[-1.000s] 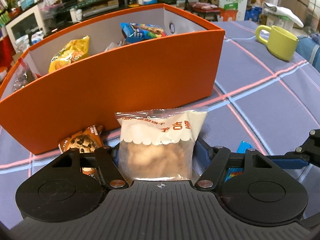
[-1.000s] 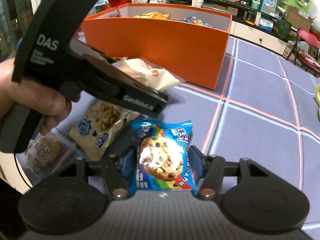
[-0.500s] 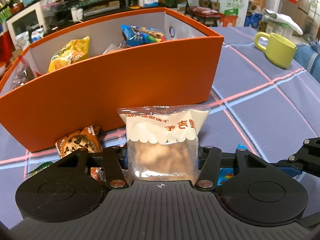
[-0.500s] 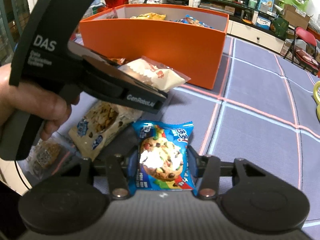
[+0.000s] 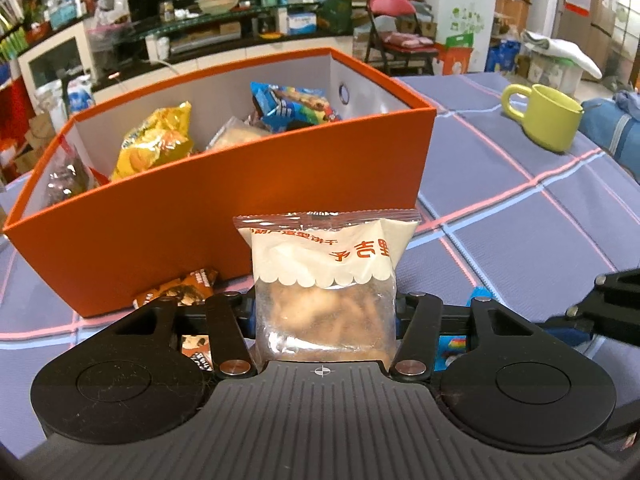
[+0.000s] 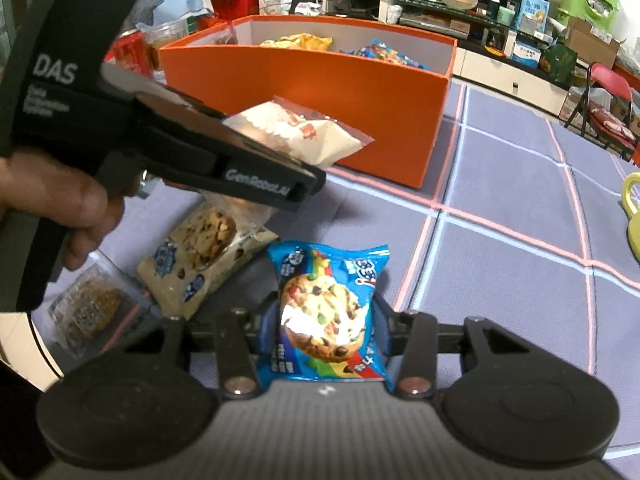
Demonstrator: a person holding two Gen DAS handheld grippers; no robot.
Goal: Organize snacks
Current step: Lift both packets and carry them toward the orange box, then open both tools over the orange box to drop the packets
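Orange box (image 5: 224,216) with pale grey lining; desk cloth (image 5: 520,232) slate blue, crossed by pink and light-blue lines. Cream-and-clear packet (image 5: 326,280) with orange lettering; blue cookie packet (image 6: 328,312) with rainbow stripe. Yellow-green mug (image 5: 550,120), upper right.

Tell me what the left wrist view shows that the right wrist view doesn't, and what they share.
Left wrist only: the whole green mug and a brown snack packet against the box's front wall.

Right wrist only: the hand holding the left gripper, a white cookie packet and a clear-wrapped snack on the table, and the right gripper closing on the blue cookie packet.

Both: the orange box with snacks inside, and the cream packet gripped by the left gripper.
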